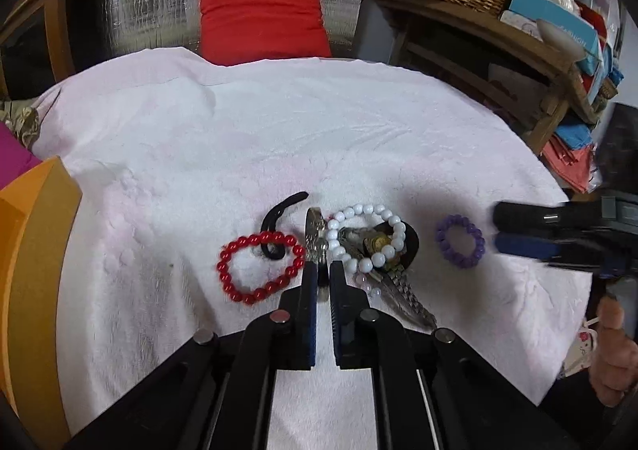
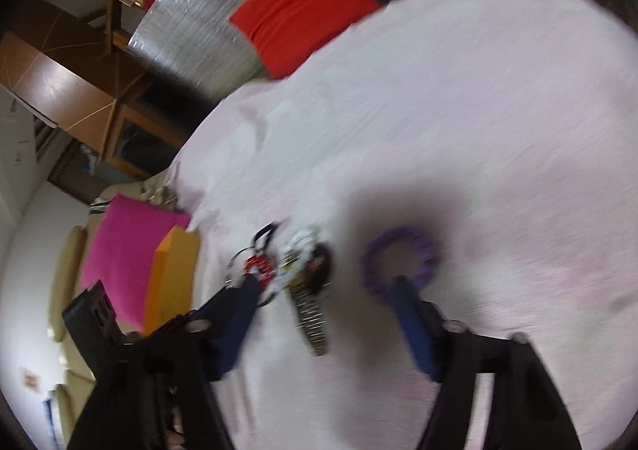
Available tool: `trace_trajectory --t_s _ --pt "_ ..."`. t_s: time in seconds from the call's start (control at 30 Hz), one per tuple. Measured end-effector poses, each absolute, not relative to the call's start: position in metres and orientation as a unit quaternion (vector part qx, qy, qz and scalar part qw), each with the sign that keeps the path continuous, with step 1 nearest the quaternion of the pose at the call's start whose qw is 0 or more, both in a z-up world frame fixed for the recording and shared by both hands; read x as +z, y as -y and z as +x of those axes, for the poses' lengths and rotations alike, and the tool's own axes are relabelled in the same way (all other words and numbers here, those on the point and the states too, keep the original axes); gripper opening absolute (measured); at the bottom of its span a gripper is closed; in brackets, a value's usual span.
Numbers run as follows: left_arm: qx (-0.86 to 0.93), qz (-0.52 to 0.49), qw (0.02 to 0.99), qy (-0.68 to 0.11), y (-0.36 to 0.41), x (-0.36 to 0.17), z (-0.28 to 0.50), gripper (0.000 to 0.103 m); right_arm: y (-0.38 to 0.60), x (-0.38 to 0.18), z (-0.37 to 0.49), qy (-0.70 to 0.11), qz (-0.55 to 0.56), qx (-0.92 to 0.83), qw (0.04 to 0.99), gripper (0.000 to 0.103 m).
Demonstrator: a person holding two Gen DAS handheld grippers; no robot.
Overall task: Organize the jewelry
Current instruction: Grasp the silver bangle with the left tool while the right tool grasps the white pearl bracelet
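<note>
1. The left gripper (image 1: pixel 322 270) has its fingers pressed nearly together on the lower edge of a silver bangle (image 1: pixel 314 236), which stands on edge right at the fingertips
2. Just left of those fingers lies a red bead bracelet (image 1: pixel 259 266), with a black hair tie (image 1: pixel 279 219) looped across its upper side
3. Just right of the fingers sits a white bead bracelet (image 1: pixel 369 236), lying over a small heap with a metal watch band (image 1: pixel 402 292) that trails back along the right finger
4. Further right, apart from the heap, a purple bead bracelet (image 1: pixel 459 240) rests on the white towel (image 1: pixel 279 123)
5. The right gripper (image 2: pixel 319 290) has its fingers about half spread; the blue pad (image 2: pixel 410 314) of one reaches the near rim of the purple bracelet, though blur leaves it unclear whether it touches
6. An orange box (image 1: pixel 36 250) stands well left of the left fingers, at the towel's edge
</note>
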State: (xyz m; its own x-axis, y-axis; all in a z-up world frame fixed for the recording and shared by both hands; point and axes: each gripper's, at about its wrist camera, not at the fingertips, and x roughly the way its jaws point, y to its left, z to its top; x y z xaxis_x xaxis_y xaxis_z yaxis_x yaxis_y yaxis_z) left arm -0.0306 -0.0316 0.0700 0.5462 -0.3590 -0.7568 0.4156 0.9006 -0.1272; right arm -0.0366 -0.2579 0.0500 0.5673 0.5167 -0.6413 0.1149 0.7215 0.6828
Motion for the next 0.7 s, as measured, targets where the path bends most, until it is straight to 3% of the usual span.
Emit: trace_trajectory --t_s 0.2,0.43,0.5,0.53,0.57,0.6,0.7 --pt "-0.214 0.021 0.880 -0.423 0.007 0.074 -0.038 0.006 0.238 0.028 -0.010 -0.457 0.411 0.124 0.779 0.054" --pt "-0.224 -0.010 0.879 -0.421 -0.004 0.076 -0.036 0.007 0.229 0.011 0.014 -0.466 0.438 0.094 0.763 0.041" --pt "-0.228 -0.014 0.879 -0.418 -0.002 0.078 -0.035 0.021 0.229 0.009 0.018 -0.461 0.451 0.095 0.758 0.038" --pt "-0.226 -0.016 0.879 -0.419 -0.001 0.078 -0.034 0.039 0.227 0.007 0.021 -0.464 0.455 0.097 0.754 0.036" --pt "-0.221 -0.019 0.880 -0.420 -0.001 0.077 -0.033 0.050 0.226 0.004 0.024 -0.471 0.454 0.094 0.750 0.031" --pt "-0.217 -0.023 0.881 -0.420 -0.001 0.076 -0.031 0.051 0.224 0.002 0.026 -0.480 0.452 0.087 0.747 0.022" --pt "-0.216 -0.025 0.879 -0.425 0.002 0.073 -0.027 0.051 0.221 -0.001 0.031 -0.487 0.447 0.079 0.746 0.014"
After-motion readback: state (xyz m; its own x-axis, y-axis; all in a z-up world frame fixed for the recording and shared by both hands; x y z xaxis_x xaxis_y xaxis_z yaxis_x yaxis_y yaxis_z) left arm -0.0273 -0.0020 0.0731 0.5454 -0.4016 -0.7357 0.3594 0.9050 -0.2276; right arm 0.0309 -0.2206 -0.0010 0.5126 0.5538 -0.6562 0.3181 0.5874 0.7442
